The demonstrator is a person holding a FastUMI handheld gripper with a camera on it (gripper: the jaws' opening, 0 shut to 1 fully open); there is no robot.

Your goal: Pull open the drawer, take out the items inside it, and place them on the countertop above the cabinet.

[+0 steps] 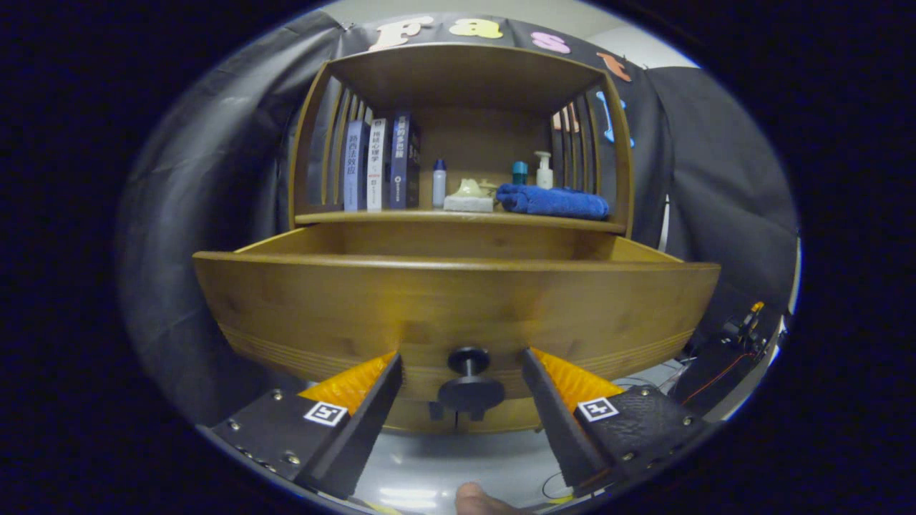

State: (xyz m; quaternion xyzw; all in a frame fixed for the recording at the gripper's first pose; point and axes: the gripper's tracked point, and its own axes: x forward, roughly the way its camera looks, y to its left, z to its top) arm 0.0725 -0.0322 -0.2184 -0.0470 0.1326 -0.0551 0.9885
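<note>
A wooden drawer (458,300) stands pulled out of the cabinet toward me, its front panel wide across the view. Its dark round knob (469,390) sits between my two fingers, which stand apart on either side without touching it. My gripper (461,366) is open, close to the lower part of the drawer front. The drawer's inside is hidden behind the front panel. Above it runs the countertop (401,217), a wooden shelf surface under a slatted hutch.
On the countertop stand three books (379,168), a small bottle (439,184), a pale object on a white block (469,197), a folded blue towel (552,201), a teal jar and a pump bottle (544,170). Cables lie at the right (737,336). A fingertip (476,497) shows below.
</note>
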